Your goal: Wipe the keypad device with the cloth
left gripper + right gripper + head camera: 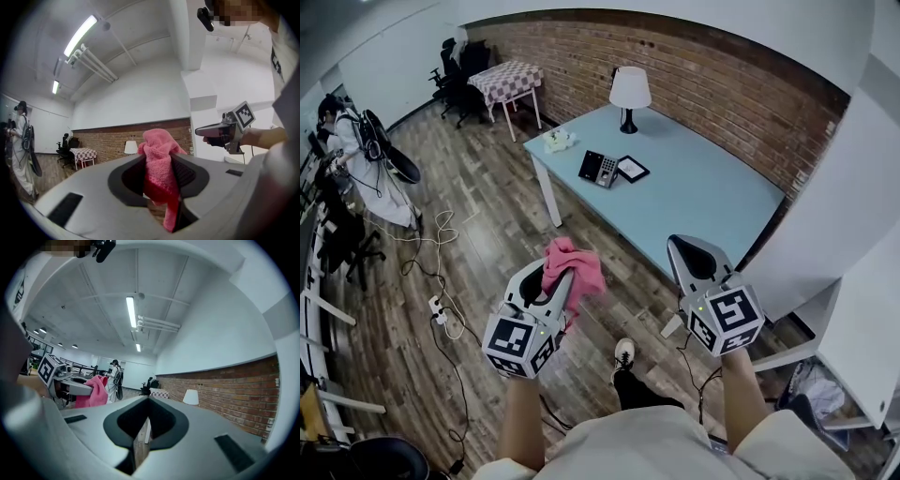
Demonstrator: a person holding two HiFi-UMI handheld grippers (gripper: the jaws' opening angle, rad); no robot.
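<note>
- Our left gripper (551, 281) pinches the pink cloth (574, 262) between its 2 jaws.
- Our right gripper (682, 246) is pressed together, empty.
- The keypad device (599, 168) lies on the table (703, 202).

Bright ceiling tubes (79, 35), sharp pictures (fisheye-bent at edges).

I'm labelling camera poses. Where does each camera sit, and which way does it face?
Head view: on the person's head, looking steeply down at the blue table; left gripper and right gripper show.
Left gripper view: rides the left gripper, faces the brick wall past the clamped pink cloth; right gripper shows.
Right gripper view: rides the right gripper, faces the same wall; left gripper shows.
Both gripper views share the lamp.
</note>
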